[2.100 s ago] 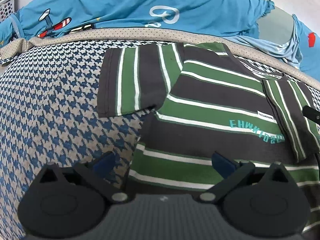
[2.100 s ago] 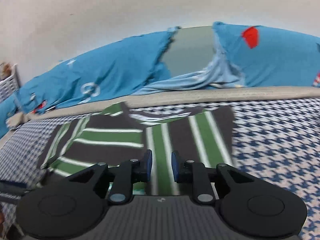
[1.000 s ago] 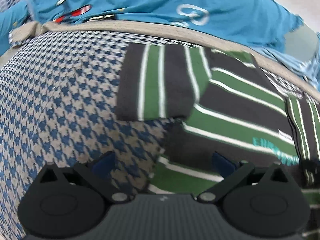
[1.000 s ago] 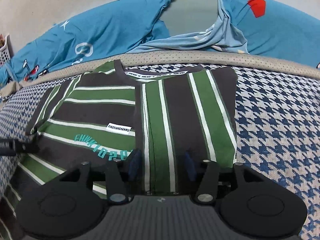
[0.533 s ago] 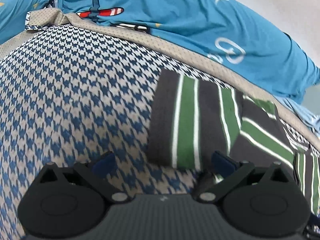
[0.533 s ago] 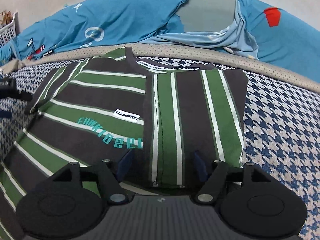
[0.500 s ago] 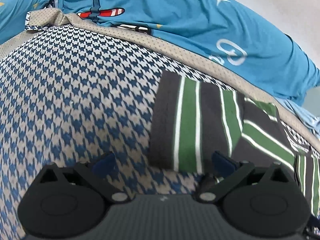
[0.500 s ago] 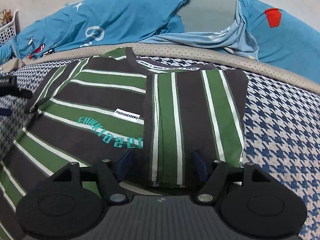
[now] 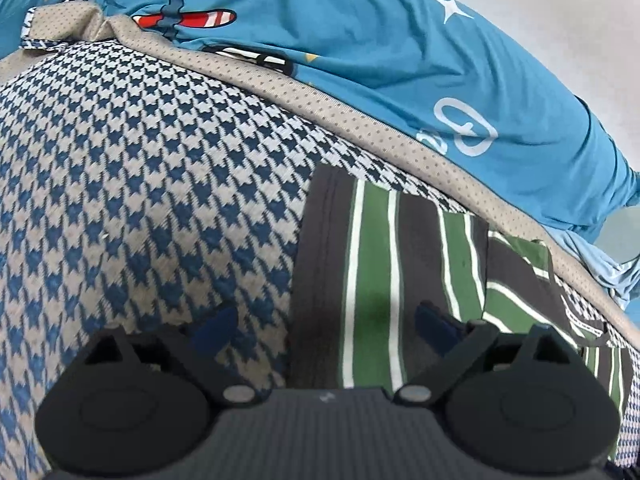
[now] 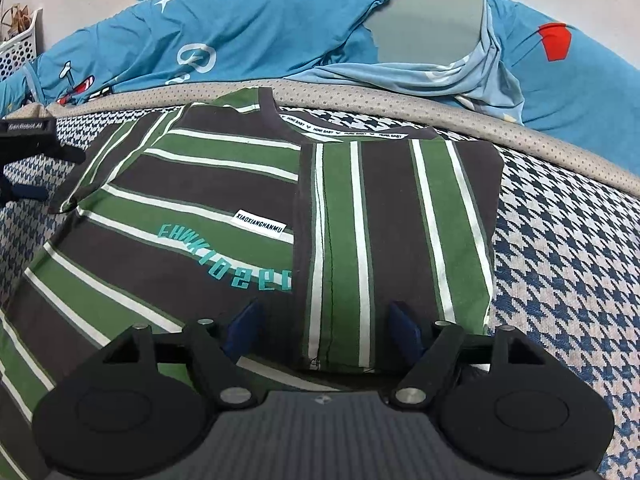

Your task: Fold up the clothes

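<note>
The striped T-shirt (image 10: 224, 216) lies flat on the houndstooth bed cover (image 9: 132, 184), its collar toward twelve o'clock, just short of the beige edging (image 10: 440, 100) and the blue quilt (image 10: 260, 28) beyond. We judge the fold about a third done: in the right wrist view the right sleeve side (image 10: 396, 236) is already turned in over the body, making a neat panel from the collar down toward six o'clock. The left sleeve (image 9: 372, 264) is not yet folded; it lies spread out flat on the cover, at about nine o'clock of the body.

Our right tongs (image 10: 324, 330) sit over the lower edge of the folded panel with the jaws opening; the panel lies between the pads, but they do not press it, so nothing is held. Our left tongs (image 9: 324, 324) straddle the outer hem of the left sleeve, wide apart but beginning to close, the pads not yet on the cloth.

Left to do, as we see it: bring that sleeve side in, then fold the length.
</note>
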The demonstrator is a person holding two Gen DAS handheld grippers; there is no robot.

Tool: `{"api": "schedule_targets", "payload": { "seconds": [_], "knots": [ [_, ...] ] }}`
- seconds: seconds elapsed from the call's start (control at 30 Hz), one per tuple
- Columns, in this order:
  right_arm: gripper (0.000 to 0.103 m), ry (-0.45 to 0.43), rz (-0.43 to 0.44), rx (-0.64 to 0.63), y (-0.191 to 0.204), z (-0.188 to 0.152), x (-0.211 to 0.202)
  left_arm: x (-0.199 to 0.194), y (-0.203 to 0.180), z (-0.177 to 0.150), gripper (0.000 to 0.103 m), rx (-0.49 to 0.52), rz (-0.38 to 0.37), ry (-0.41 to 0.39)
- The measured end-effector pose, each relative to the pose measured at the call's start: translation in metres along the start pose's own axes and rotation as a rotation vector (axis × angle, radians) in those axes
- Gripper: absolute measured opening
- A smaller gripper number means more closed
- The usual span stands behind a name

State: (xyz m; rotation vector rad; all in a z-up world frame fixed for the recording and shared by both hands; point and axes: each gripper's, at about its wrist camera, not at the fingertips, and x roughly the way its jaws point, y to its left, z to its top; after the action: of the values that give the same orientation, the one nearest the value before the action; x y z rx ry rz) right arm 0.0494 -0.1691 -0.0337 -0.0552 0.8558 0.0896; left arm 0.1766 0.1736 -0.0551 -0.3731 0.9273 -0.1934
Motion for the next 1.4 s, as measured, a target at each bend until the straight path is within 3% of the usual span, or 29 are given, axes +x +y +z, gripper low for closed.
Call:
{"api": "schedule_targets", "payload": {
  "seconds": [0.37, 0.63, 1.0, 1.13, 1.27, 1.4],
  "knots": [
    [0.073, 0.004, -0.002, 0.002, 0.0, 0.001, 0.0, 0.009, -0.01, 0.014, 0.075, 0.033, -0.06, -0.016],
    [0.074, 0.007, 0.0, 0.003, 0.001, 0.001, 0.001, 0.012, -0.015, 0.02, 0.072, 0.022, -0.079, -0.028],
    [0.074, 0.01, 0.004, 0.013, 0.0, 0.002, 0.001, 0.013, -0.014, 0.019, 0.026, -0.034, -0.097, -0.035],
    [0.074, 0.01, 0.005, 0.016, -0.001, 0.002, 0.0, 0.013, -0.015, 0.018, 0.021, -0.038, -0.08, -0.043],
    [0.074, 0.011, 0.006, 0.018, -0.001, 0.002, 0.0, 0.012, -0.014, 0.017, 0.008, -0.053, -0.068, -0.048],
    [0.074, 0.011, 0.008, 0.028, -0.001, 0.002, 0.0, 0.008, -0.021, 0.017, 0.008, -0.05, -0.059, -0.061]
  ]
}}
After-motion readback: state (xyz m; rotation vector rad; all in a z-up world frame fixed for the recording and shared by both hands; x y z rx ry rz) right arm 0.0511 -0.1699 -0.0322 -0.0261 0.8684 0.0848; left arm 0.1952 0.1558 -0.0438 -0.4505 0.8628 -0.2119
